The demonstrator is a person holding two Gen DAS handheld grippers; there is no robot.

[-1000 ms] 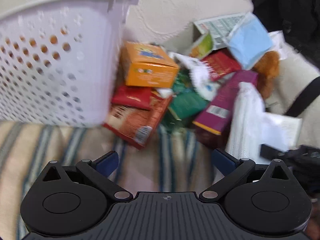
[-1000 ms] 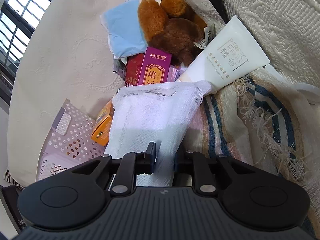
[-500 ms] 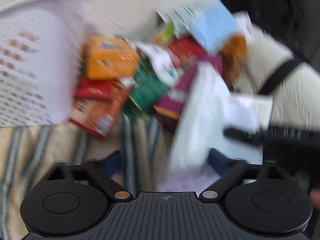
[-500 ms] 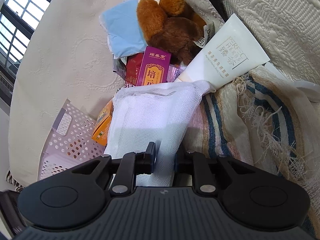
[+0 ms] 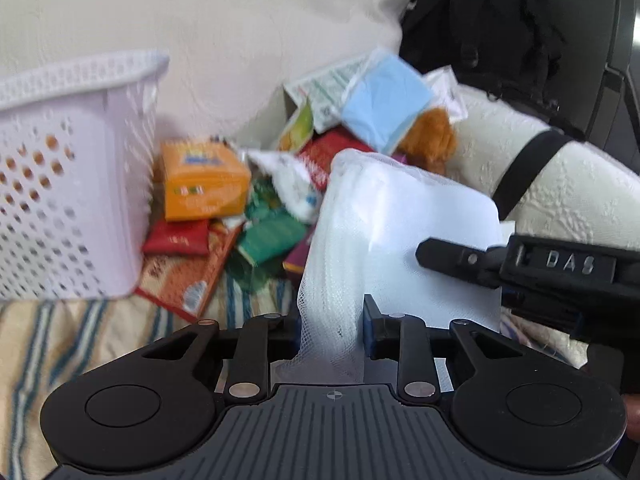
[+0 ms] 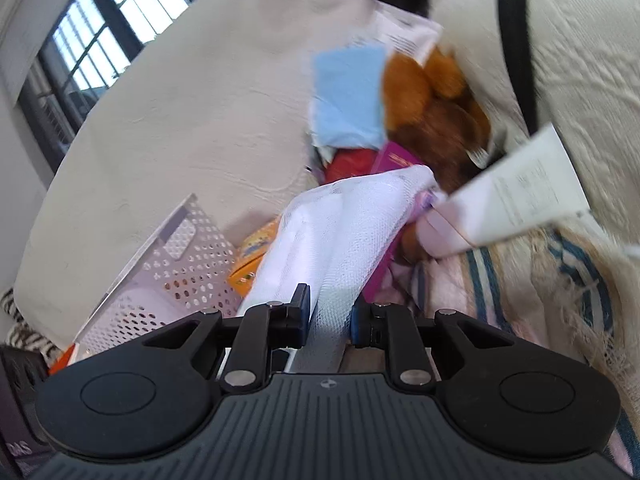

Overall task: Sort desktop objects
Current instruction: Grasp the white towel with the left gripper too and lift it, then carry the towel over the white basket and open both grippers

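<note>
A white mesh bag [image 5: 400,224] with white contents is held up by both grippers. My left gripper [image 5: 332,330] is shut on its lower mesh edge. My right gripper [image 6: 330,314] is shut on the same bag [image 6: 344,232]; it also shows in the left wrist view [image 5: 520,272] at the bag's right side. A white perforated basket [image 5: 68,184] stands at the left, and shows in the right wrist view [image 6: 168,276]. Behind the bag lies a pile: an orange box [image 5: 202,178], a blue pack [image 5: 384,106], a brown plush toy [image 6: 432,108], a white tube [image 6: 516,196].
A red pouch [image 5: 176,238], a green packet [image 5: 272,236], a flat brown-red packet [image 5: 184,276] and a purple box [image 6: 394,160] lie in the pile on a striped fringed cloth [image 5: 80,344]. A cream quilted cover [image 5: 240,40] rises behind. A black bag [image 5: 492,20] sits at the far right.
My left gripper has moved right and closed on the mesh bag. My right gripper has lifted and tilted with the bag, so the pile now sits lower and farther off.
</note>
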